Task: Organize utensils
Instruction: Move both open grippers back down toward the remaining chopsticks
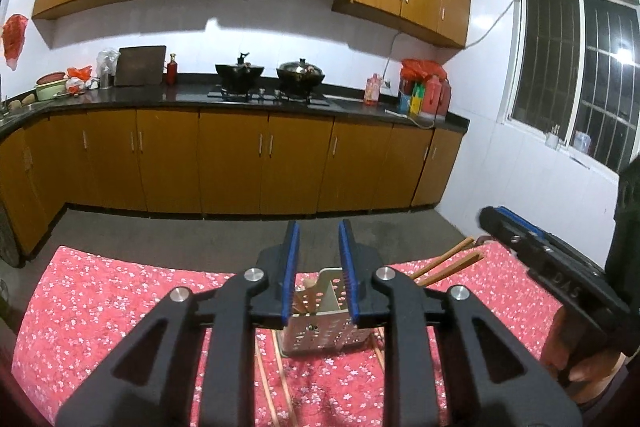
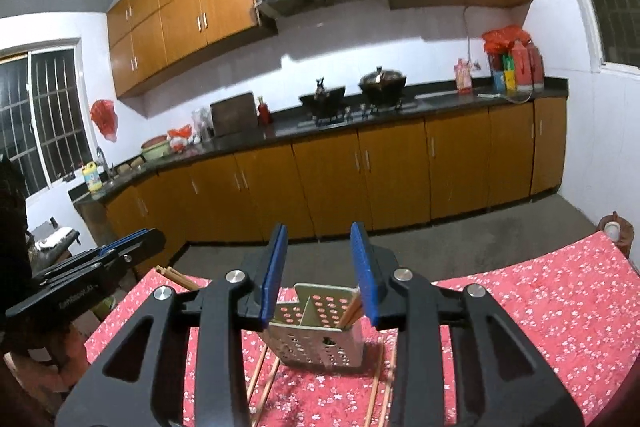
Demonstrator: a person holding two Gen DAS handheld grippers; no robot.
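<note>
Tablecloth (image 1: 120, 291): faucet (image 2: 102, 157) right-cam only.

Surface: my desk (image 2: 540, 291), red floral cloth | Standing on it: perforated utensil holder (image 2: 320, 343) | Lying flat beside its base: loose chopsticks (image 2: 256, 375), both sides

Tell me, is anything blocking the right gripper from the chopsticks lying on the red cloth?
Nothing visible blocks them. The wooden chopsticks lie on the red flowered tablecloth beside the perforated metal holder, below the open right gripper.
</note>
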